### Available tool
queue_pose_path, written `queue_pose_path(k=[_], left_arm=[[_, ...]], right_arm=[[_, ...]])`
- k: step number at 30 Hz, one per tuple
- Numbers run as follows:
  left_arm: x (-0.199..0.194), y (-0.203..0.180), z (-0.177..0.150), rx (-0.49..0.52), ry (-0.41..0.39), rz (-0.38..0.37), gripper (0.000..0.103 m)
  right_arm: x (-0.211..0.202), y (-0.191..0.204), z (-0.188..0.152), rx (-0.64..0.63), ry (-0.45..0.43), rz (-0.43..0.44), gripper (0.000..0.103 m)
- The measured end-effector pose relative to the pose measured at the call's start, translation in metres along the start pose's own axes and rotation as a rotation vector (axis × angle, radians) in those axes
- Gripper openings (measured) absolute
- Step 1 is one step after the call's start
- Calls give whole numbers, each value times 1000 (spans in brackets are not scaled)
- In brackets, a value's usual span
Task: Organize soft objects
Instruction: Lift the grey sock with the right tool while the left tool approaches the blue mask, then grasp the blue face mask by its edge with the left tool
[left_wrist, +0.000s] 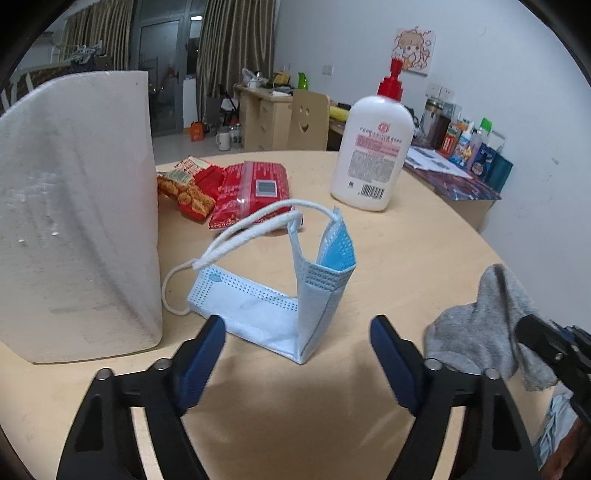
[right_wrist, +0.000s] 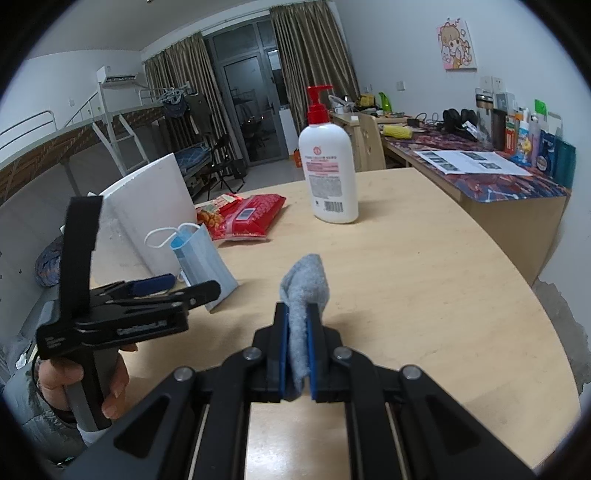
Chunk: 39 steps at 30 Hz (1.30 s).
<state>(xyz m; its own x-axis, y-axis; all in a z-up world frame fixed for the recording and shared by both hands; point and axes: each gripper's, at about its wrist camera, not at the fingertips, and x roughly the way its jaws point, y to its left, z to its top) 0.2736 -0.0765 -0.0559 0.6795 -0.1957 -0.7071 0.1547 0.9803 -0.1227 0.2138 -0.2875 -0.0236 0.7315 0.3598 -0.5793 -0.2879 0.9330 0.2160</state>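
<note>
A light blue face mask (left_wrist: 273, 299) with white ear loops lies half folded on the round wooden table (left_wrist: 424, 258), one end standing up. My left gripper (left_wrist: 297, 325) is open just in front of it, its blue pads either side of the mask's near edge, holding nothing. My right gripper (right_wrist: 297, 314) is shut on a grey sock (right_wrist: 304, 291), which sticks up between the pads. The sock also shows at the right of the left wrist view (left_wrist: 484, 325). The mask stands left of centre in the right wrist view (right_wrist: 205, 258), beyond the left gripper (right_wrist: 184, 288).
A white foam box (left_wrist: 74, 214) stands close on the left. Red snack packets (left_wrist: 236, 188) lie behind the mask. A white pump bottle (left_wrist: 373, 147) with a red top stands at the table's far side. A cluttered desk (right_wrist: 491, 173) runs along the right wall.
</note>
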Motion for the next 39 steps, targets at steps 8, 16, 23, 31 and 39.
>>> queue_pose_path(k=[8, 16, 23, 31, 39], left_arm=[[12, 6, -1, -10, 57, -15, 8], [-10, -3, -1, 37, -5, -13, 4], [-44, -3, -4, 37, -58, -20, 4], [-87, -2, -16, 38, -123, 2, 4], [-121, 6, -32, 46, -157, 13, 4]], right_arm=[[0, -1, 0, 10, -5, 18, 11], [-1, 0, 0, 10, -6, 30, 11], [-10, 7, 1, -6, -21, 40, 11], [-28, 25, 0, -36, -54, 70, 11], [-43, 50, -6, -73, -72, 100, 11]])
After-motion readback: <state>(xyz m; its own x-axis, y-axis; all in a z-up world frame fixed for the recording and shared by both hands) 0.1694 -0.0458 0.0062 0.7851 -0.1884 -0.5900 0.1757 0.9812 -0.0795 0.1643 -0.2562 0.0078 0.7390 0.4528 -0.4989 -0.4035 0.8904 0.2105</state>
